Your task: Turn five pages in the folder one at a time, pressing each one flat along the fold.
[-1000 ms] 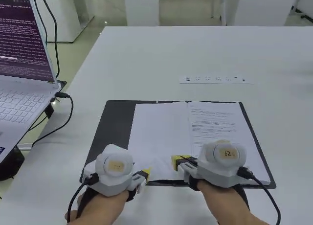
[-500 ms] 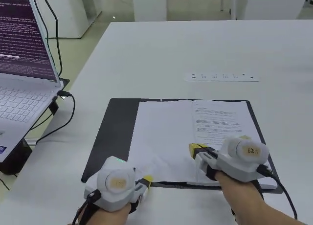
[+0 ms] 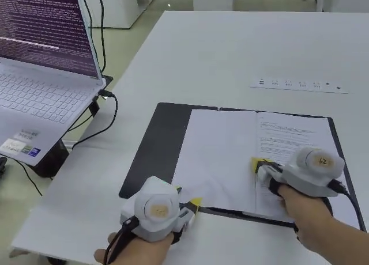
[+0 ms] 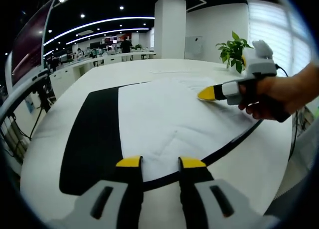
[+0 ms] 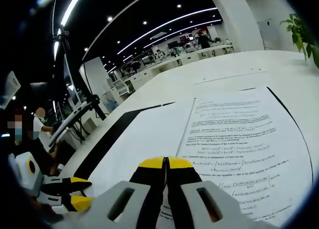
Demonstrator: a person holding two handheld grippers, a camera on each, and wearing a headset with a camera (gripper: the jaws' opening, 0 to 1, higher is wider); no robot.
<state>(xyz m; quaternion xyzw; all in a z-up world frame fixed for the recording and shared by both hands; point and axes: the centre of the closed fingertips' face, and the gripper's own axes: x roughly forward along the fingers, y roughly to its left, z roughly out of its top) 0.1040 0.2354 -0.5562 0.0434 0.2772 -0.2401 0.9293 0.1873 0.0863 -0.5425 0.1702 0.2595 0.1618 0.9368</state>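
Observation:
The folder lies open on the white table, its black cover bare on the left. A blank white page lies across its middle and a printed page on the right. My right gripper is shut, its yellow tips low over the fold between the two pages; its own view shows the right gripper with nothing between the jaws and the printed page ahead. My left gripper hovers at the folder's near edge. In its own view the left gripper is open over the blank page.
An open laptop with a cable stands at the left, close to the table's left edge. A white power strip lies beyond the folder. A potted plant stands far off.
The head camera has swung left and down. My right gripper has slid a little farther up the fold, away from the near edge. The left gripper has stayed by the near edge.

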